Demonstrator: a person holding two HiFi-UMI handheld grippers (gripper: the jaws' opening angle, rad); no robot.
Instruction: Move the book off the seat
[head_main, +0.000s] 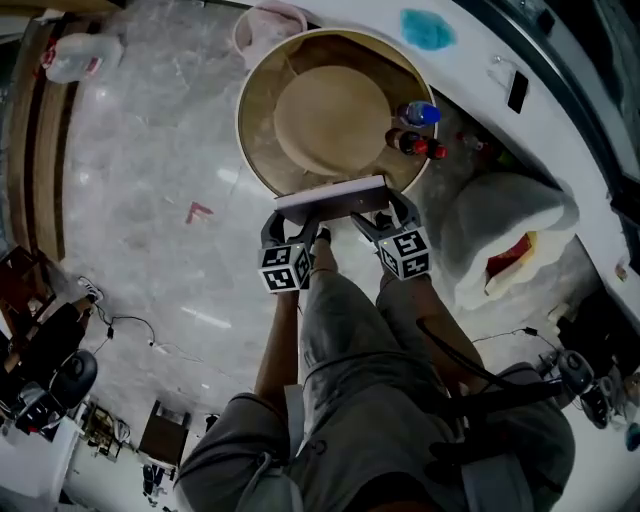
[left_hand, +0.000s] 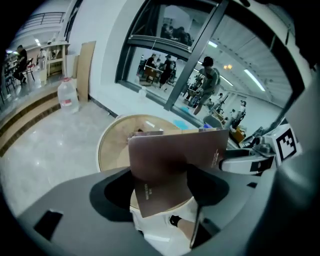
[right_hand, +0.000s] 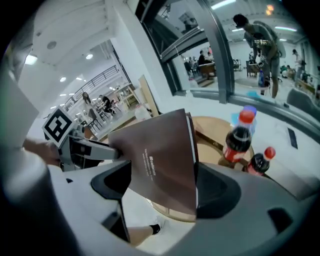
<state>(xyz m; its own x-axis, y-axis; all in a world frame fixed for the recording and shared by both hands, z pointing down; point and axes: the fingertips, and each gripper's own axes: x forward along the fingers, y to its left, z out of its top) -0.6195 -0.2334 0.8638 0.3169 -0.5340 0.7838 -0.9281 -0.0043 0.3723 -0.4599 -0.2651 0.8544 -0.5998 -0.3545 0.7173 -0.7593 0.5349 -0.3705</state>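
Note:
A thin brown book (head_main: 333, 197) hangs level in the air over the near rim of the round wooden seat (head_main: 250, 140). My left gripper (head_main: 291, 236) is shut on its left end and my right gripper (head_main: 386, 224) is shut on its right end. In the left gripper view the book (left_hand: 170, 167) fills the gap of the left gripper (left_hand: 161, 192), with the seat (left_hand: 107, 145) behind and the right gripper (left_hand: 250, 161) beyond. The right gripper view has the book (right_hand: 160, 160) tilted in the right gripper (right_hand: 162, 192), and the left gripper (right_hand: 80, 147) on its far end.
Two cola bottles (head_main: 415, 145) and a blue-capped bottle (head_main: 418, 113) stand on the seat's right side (right_hand: 237, 142). A white beanbag (head_main: 505, 235) lies right of the seat. A water jug (head_main: 75, 55) stands at the far left. My legs are directly below the book.

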